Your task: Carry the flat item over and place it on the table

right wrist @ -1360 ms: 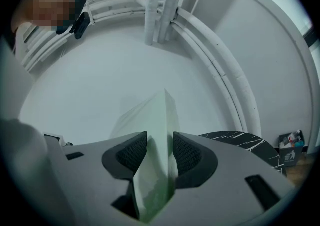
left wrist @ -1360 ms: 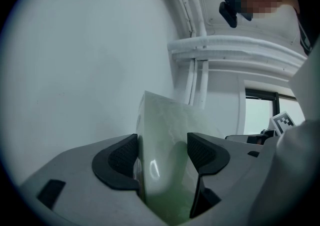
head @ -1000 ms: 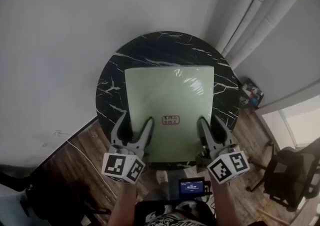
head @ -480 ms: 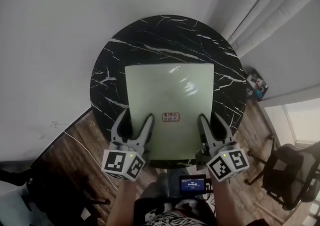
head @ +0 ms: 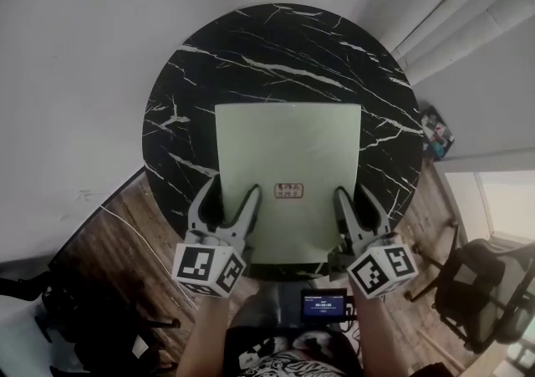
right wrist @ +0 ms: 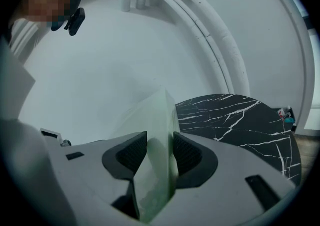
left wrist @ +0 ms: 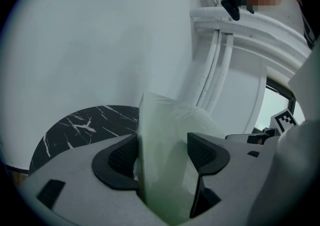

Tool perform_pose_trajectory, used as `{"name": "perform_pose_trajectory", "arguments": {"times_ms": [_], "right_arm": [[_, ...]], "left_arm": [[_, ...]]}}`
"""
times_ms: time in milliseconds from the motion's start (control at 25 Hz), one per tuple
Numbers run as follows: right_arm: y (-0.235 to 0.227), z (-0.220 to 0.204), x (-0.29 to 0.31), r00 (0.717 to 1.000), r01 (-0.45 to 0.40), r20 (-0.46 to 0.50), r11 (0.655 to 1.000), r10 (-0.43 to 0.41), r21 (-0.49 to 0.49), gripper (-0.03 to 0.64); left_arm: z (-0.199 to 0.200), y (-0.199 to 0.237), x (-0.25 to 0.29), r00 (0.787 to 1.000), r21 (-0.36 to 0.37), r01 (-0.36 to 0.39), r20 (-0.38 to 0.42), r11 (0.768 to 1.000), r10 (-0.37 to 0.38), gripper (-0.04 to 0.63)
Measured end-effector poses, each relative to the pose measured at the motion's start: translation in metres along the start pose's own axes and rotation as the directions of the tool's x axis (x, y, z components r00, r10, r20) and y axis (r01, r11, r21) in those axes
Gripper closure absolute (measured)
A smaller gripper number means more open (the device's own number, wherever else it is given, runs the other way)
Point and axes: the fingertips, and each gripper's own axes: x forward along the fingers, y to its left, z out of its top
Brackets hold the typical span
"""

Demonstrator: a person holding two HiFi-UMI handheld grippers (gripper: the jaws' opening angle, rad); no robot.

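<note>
A flat pale green square item with a small red-printed label near its front edge hangs level over the round black marble table. My left gripper is shut on the item's front left edge, and my right gripper is shut on its front right edge. In the left gripper view the green item fills the gap between the dark pads. The right gripper view shows the green item pinched edge-on, with the table beyond it. Whether the item touches the tabletop cannot be told.
White wall lies behind the table, with white pipes running up at the right. Wooden floor shows below the table's near rim. A dark chair stands at the lower right, and small clutter sits by the wall.
Both grippers and the green item have moved forward, farther over the table. More of the tabletop now shows beyond the item. The grip is unchanged.
</note>
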Motion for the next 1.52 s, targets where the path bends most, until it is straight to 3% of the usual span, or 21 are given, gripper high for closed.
{"name": "perform_pose_trajectory", "arguments": {"times_ms": [640, 1080, 1520], "right_arm": [[-0.035, -0.044, 0.035, 0.987, 0.062, -0.151, 0.997, -0.056, 0.037, 0.460], [-0.053, -0.066, 0.054, 0.958, 0.133, -0.261, 0.990, -0.116, 0.047, 0.460], [-0.056, -0.068, 0.057, 0.953, 0.147, -0.274, 0.988, -0.131, 0.040, 0.460]], "left_arm": [[-0.049, 0.023, 0.034, 0.988, -0.049, -0.054, -0.147, 0.997, 0.046, 0.284], [-0.073, 0.038, 0.055, 0.955, -0.079, -0.098, -0.289, 0.992, 0.071, 0.282], [-0.075, 0.039, 0.057, 0.952, -0.082, -0.111, -0.296, 0.990, 0.082, 0.278]]}}
